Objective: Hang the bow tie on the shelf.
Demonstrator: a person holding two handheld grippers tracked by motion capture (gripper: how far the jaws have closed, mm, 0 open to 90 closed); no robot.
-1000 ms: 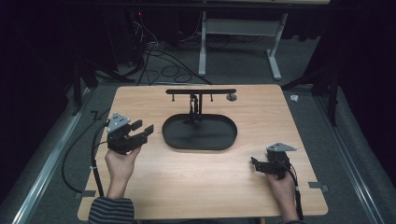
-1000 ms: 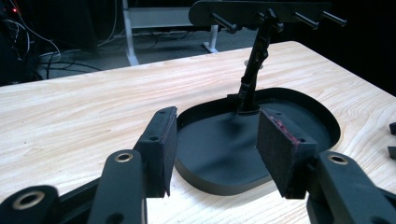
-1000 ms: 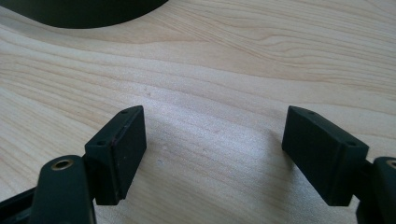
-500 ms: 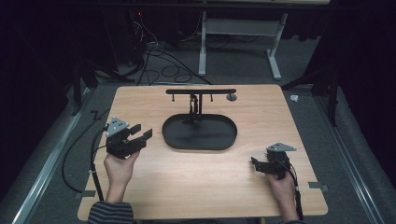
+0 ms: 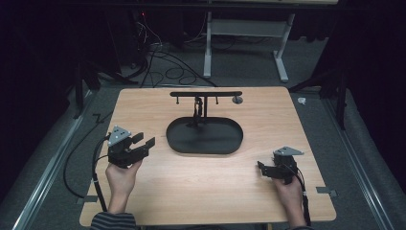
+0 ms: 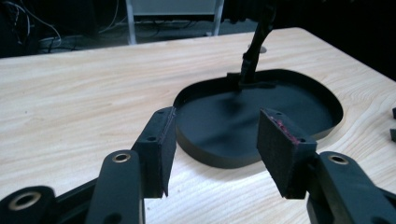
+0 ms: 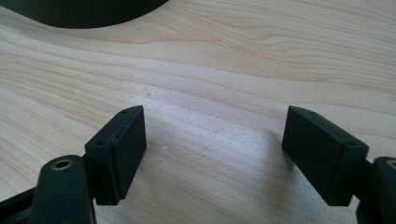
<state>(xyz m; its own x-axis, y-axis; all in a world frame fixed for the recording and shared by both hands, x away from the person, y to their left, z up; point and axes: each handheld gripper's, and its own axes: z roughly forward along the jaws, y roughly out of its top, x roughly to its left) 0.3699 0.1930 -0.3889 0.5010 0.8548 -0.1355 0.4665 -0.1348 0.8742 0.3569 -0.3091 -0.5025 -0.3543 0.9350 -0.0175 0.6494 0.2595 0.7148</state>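
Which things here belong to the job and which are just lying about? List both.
In the job:
- black oval tray with its T-shaped stand
- left gripper, open
- right gripper, open

Lying about:
- small grey disc
- cables on floor

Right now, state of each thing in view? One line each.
left gripper: jaws open, nothing between them, aimed at the tray
right gripper: jaws open, nothing between them, low over bare table
black oval tray: nothing lying in it, flat on the table
T-shaped stand: upright at the tray's far edge, nothing hung on its bar
wooden table: bare wood between the two grippers
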